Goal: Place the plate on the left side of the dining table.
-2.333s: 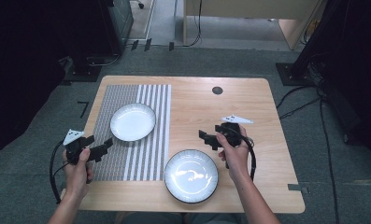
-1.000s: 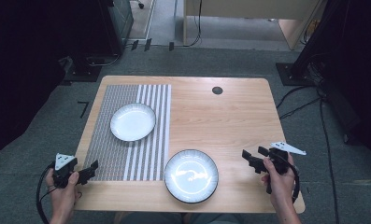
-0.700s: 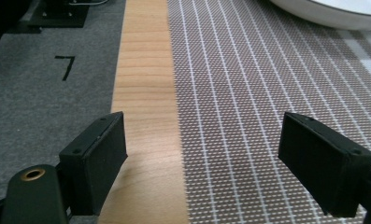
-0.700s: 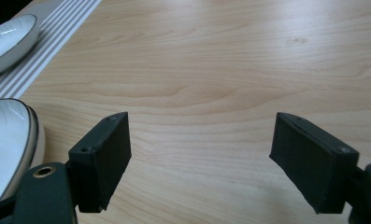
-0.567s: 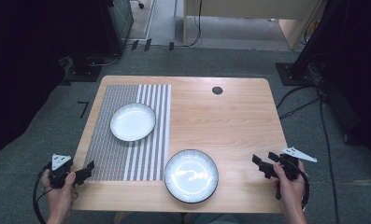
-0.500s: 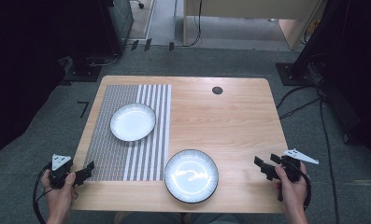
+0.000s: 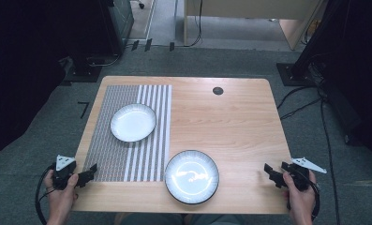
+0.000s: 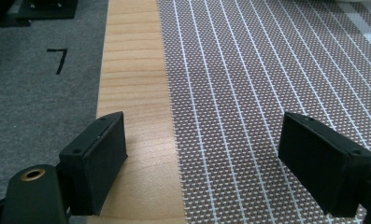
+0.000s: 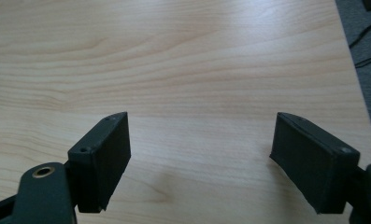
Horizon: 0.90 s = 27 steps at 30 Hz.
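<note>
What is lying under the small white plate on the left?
The white plate rests on a grey patterned mat, part dotted, part striped, spread over the wooden table. The patch of mat directly beneath the plate is covered.

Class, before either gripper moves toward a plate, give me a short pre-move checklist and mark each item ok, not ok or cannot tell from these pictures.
1. Left gripper jaws apart, nothing held: ok.
2. Right gripper jaws apart, nothing held: ok.
3. Dark-rimmed plate lies flat on the bare table, apart from both grippers: ok.
4. White plate sits on the striped mat: ok.
5. Way from each gripper to the nearer plate free of other things: ok.
6. Plates clean and dry: cannot tell.
</note>
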Available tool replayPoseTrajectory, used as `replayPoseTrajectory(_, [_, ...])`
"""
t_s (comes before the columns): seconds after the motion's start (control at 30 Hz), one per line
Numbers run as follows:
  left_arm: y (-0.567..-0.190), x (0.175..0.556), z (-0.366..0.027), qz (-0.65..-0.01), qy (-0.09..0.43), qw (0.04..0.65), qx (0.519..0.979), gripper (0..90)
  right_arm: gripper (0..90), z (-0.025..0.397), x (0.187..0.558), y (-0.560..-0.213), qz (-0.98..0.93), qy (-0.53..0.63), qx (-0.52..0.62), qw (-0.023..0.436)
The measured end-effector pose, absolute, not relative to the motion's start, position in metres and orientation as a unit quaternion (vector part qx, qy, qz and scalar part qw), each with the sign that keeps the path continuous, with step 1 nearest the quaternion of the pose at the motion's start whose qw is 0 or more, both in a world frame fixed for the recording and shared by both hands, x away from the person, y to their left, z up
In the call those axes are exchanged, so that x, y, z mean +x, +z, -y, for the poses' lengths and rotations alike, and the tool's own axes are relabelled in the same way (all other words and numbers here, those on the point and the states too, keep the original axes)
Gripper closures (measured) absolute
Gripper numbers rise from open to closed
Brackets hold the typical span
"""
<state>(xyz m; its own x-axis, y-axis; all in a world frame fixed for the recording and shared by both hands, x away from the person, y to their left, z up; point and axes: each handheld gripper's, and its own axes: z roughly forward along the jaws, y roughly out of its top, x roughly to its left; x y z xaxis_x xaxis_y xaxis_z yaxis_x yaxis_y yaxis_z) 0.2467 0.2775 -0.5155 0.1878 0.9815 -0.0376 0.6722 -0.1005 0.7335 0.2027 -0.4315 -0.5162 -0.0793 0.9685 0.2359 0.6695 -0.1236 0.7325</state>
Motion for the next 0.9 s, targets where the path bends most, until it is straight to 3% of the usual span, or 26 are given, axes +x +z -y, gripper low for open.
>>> replayPoseTrajectory(0.9, [-0.517,0.246,-0.274,-0.581,0.251,0.313,0.708,14.9,16.4,0.416,0.197,-0.525,-0.665,0.316,0.627,0.255])
